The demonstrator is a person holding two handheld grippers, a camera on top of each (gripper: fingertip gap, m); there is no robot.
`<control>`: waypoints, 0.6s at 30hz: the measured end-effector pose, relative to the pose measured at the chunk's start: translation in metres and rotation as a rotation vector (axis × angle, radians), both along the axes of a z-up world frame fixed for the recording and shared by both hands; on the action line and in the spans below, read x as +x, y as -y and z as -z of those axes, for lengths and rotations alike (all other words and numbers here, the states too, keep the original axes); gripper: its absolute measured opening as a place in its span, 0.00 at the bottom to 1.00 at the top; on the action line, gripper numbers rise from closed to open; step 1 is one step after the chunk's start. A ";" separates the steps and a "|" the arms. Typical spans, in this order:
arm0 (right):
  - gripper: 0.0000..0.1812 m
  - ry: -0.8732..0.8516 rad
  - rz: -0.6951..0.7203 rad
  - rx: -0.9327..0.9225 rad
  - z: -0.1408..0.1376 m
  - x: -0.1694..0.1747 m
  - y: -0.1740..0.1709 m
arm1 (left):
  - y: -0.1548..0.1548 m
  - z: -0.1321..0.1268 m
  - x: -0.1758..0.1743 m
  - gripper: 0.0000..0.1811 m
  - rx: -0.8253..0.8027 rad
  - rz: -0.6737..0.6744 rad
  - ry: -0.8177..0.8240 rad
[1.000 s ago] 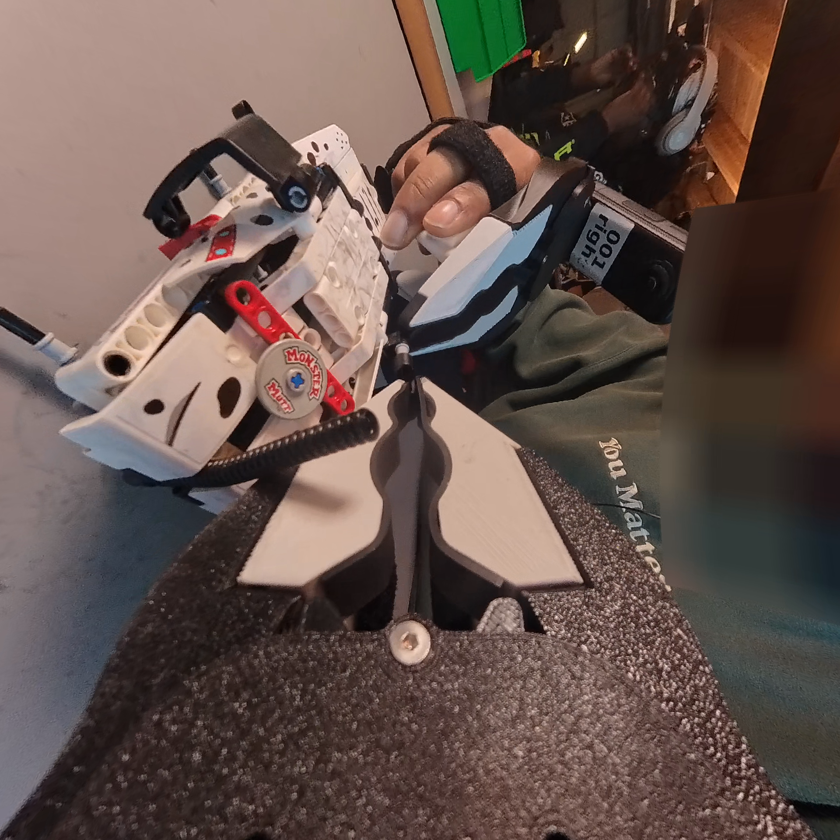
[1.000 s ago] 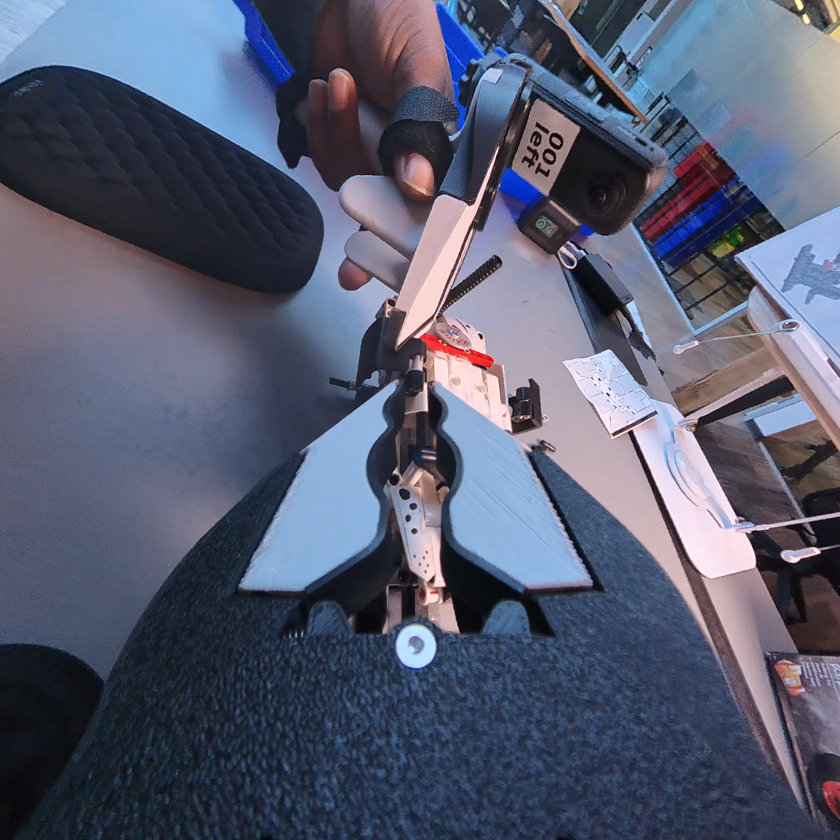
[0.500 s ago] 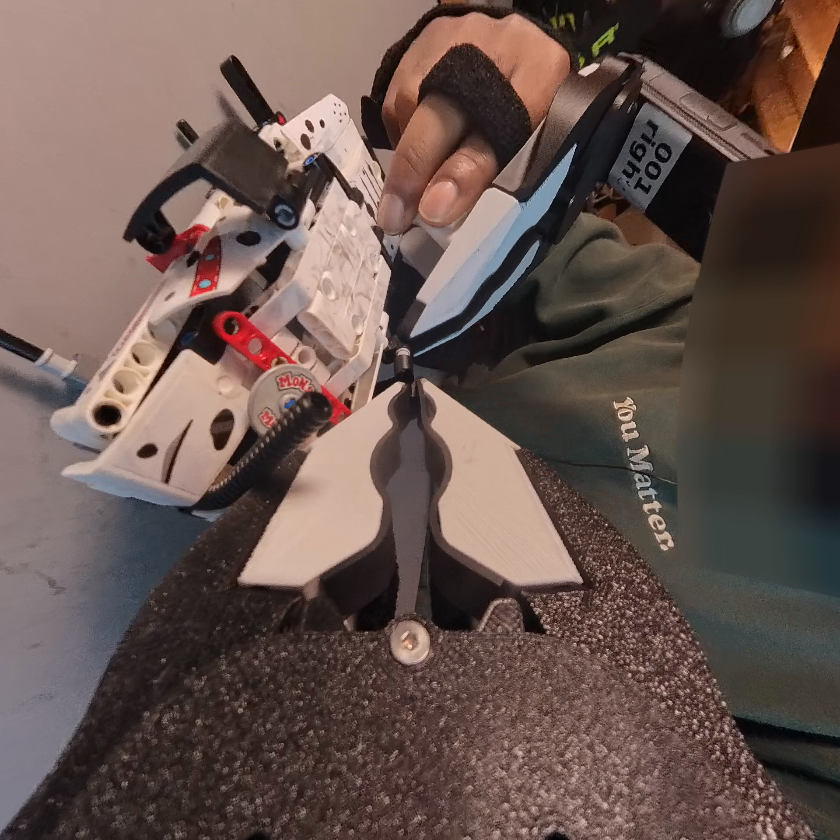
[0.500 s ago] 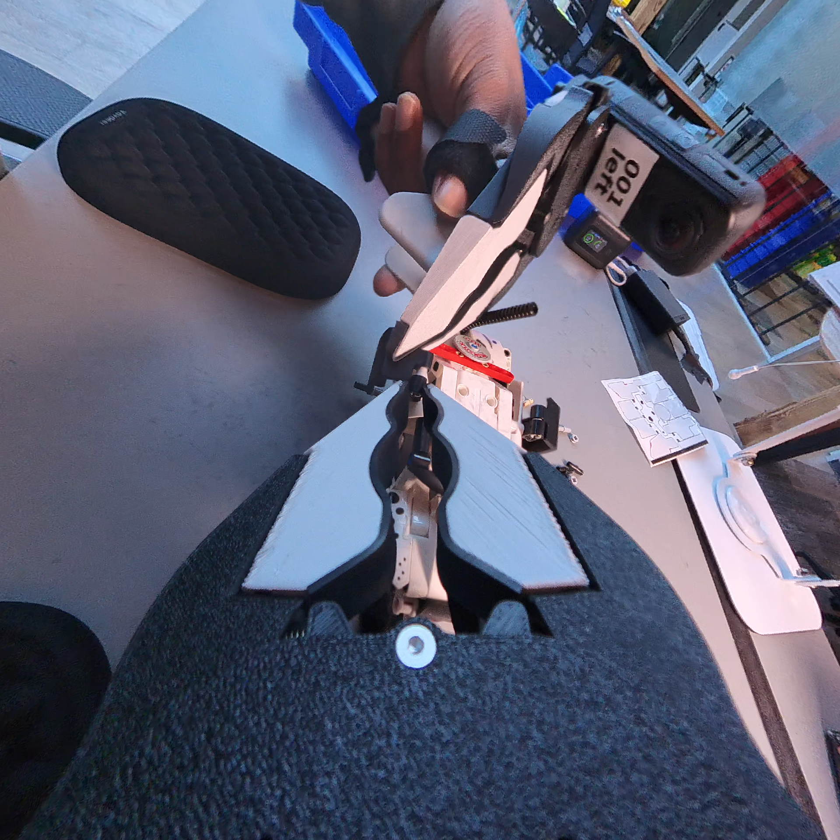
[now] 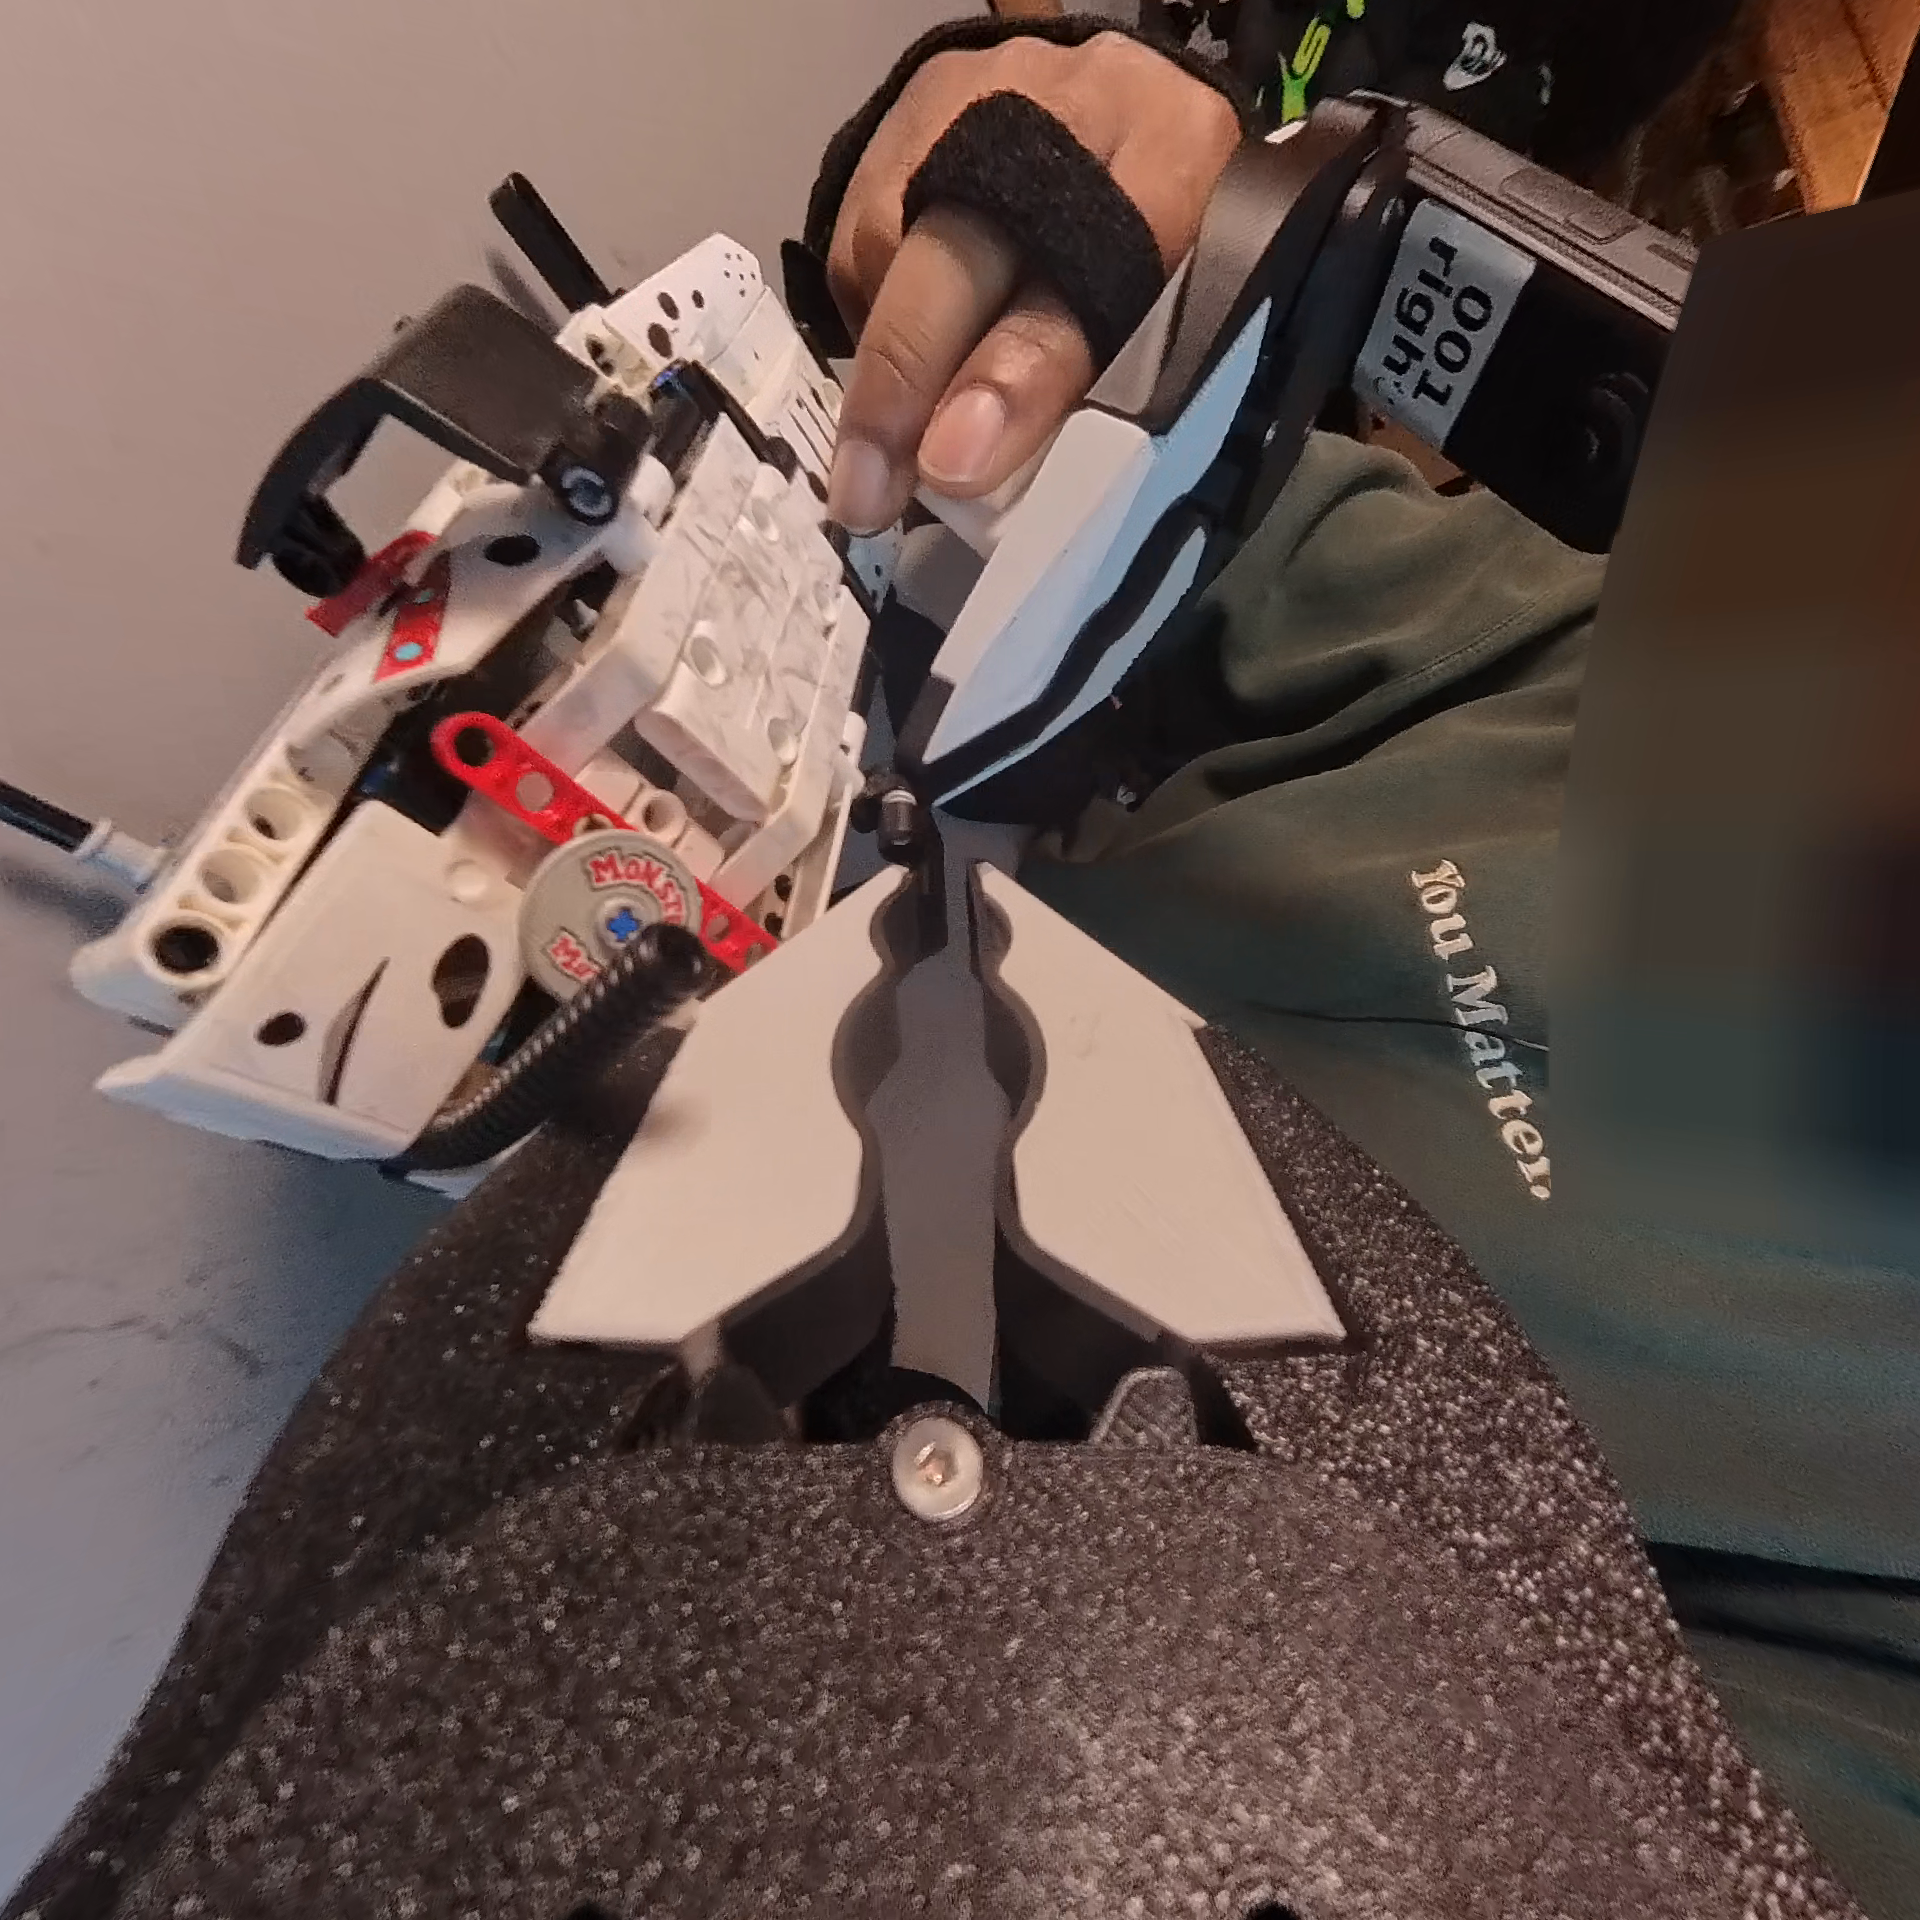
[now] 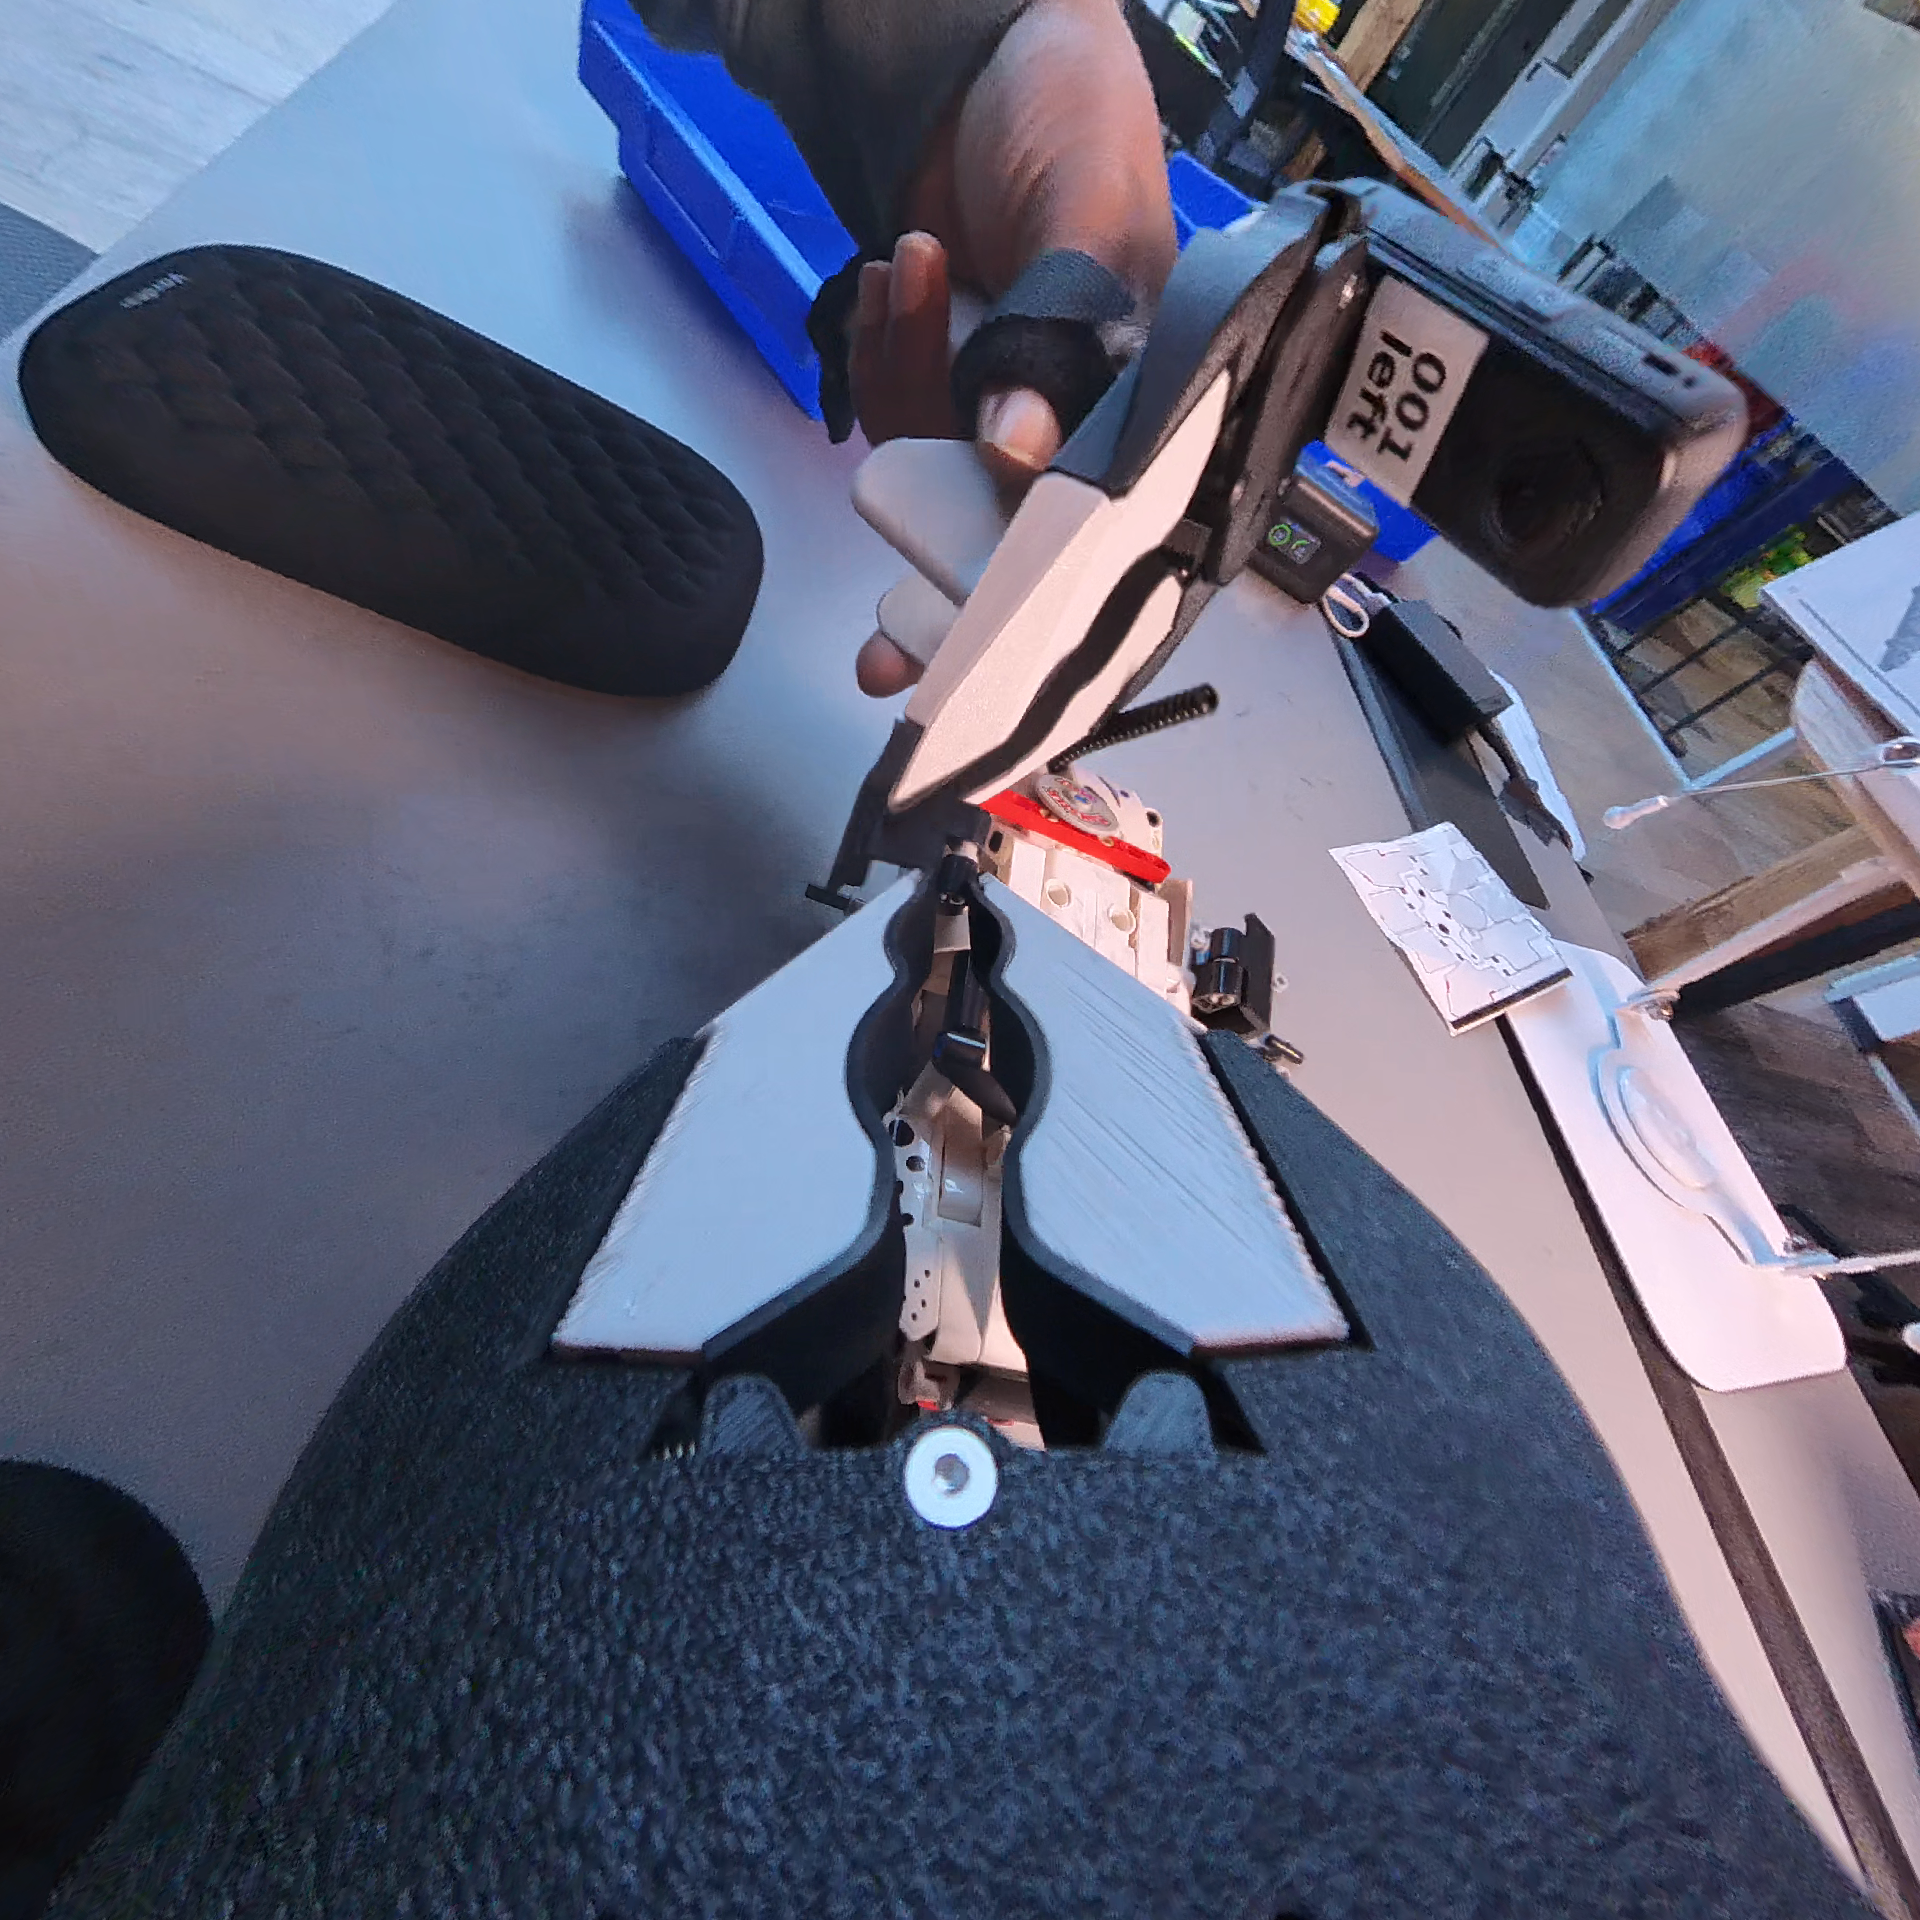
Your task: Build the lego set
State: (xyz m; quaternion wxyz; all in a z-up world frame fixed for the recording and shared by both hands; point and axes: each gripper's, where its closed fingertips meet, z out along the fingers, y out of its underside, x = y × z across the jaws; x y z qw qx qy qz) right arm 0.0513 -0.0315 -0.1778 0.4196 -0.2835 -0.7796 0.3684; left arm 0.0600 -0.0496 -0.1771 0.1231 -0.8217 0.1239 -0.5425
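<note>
A white lego model (image 5: pixel 436 852) with a red beam, a round grey disc and a black ribbed hose is held over the grey table. In the left wrist view it fills the left side. My left gripper (image 5: pixel 940 883) is shut, its tips pinching a small black pin (image 5: pixel 896 821) at the model's near edge. My right gripper (image 5: pixel 925 748) comes in from the upper right and clamps the model's end. In the right wrist view my right gripper (image 6: pixel 951 894) is shut on the model (image 6: pixel 956 1195), and my left gripper (image 6: pixel 914 779) meets it from above.
On the grey table (image 6: pixel 312 935) lie a black padded rest (image 6: pixel 395 468), a blue bin (image 6: pixel 717 208), a sticker sheet (image 6: pixel 1449 935), a white flat plate (image 6: pixel 1662 1195) and small loose pieces (image 6: pixel 1283 1049). A person in a green sweatshirt (image 5: pixel 1351 831) sits close behind. Only a small space, under 4 cm, lies between the two pairs of fingers. Left tips and right tips are each some 20 centimeters from the black padded rest (image 6: pixel 395 468).
Both grippers keep their hold while the model tilts. The right gripper and its hand have risen in the left wrist view, and the black hose end now lies across the grey disc.
</note>
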 end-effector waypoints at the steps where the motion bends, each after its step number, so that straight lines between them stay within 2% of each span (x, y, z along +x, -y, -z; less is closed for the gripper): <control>1: 0.02 -0.008 0.006 -0.005 -0.002 0.000 0.000 | 0.003 -0.003 0.000 0.08 0.012 -0.009 0.007; 4: 0.06 -0.029 0.013 -0.024 -0.012 0.006 -0.001 | 0.009 -0.003 -0.008 0.13 0.115 -0.055 -0.070; 8: 0.06 0.008 0.016 0.034 -0.004 0.009 -0.004 | 0.011 -0.006 -0.012 0.12 0.320 -0.137 -0.182; 12: 0.03 0.023 -0.002 0.063 -0.003 0.003 -0.006 | 0.000 -0.006 -0.011 0.10 0.481 -0.238 -0.261; 18: 0.01 0.118 -0.066 0.130 0.005 -0.001 -0.006 | -0.010 0.000 -0.012 0.03 0.526 -0.278 -0.362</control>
